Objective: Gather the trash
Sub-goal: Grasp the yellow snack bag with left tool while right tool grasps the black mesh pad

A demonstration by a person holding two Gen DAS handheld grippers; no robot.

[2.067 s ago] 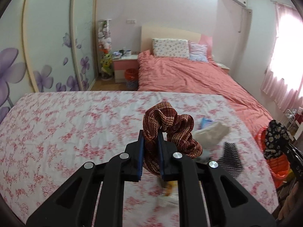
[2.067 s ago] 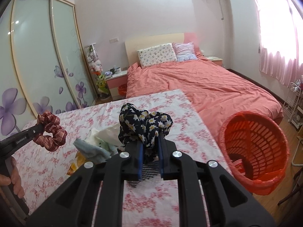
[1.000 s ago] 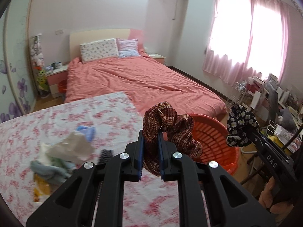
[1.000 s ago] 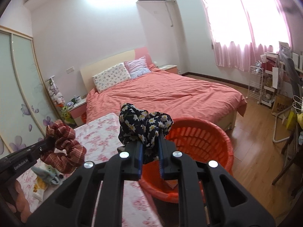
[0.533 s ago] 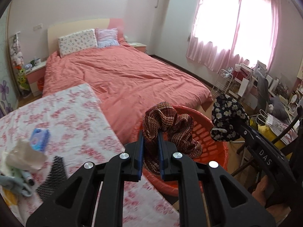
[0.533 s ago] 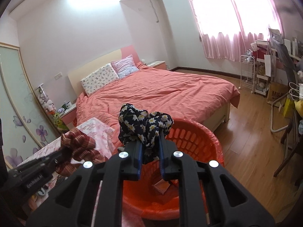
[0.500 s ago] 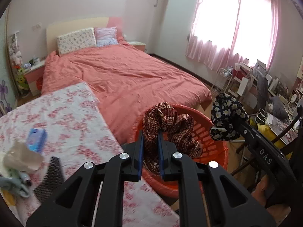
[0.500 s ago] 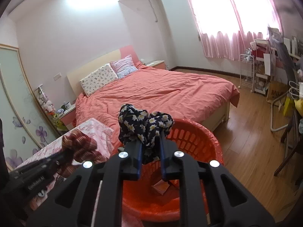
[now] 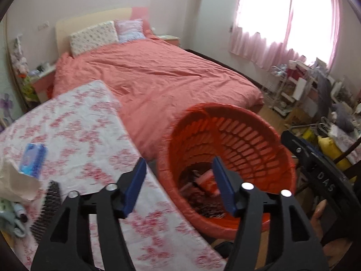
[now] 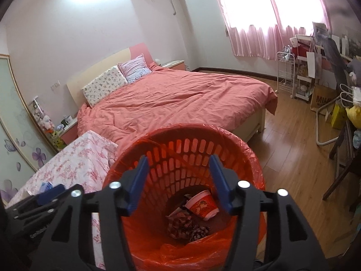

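An orange slatted trash basket (image 9: 248, 135) with an orange liner stands on the floor beside the floral-clothed table (image 9: 85, 131). My left gripper (image 9: 179, 180) is open and empty above the basket's near rim. My right gripper (image 10: 179, 176) is open and empty right over the basket (image 10: 187, 146). At its bottom lie the red-brown scrunchie (image 10: 180, 224), the dark floral scrunchie (image 10: 200, 232) and a red paper cup (image 10: 203, 204). On the table's left remain a blue packet (image 9: 32, 155), crumpled paper (image 9: 15, 185) and a black hairbrush (image 9: 47, 210).
A bed with a salmon cover (image 9: 162, 76) lies beyond the table and basket. A white wire rack (image 10: 285, 72) and cluttered shelves stand by the pink-curtained window at the right. A dark chair (image 10: 345, 158) stands on the wooden floor at the far right.
Both grippers swung from the table to the basket and opened. The red-brown scrunchie and the dark floral scrunchie left the jaws and now lie in the basket.
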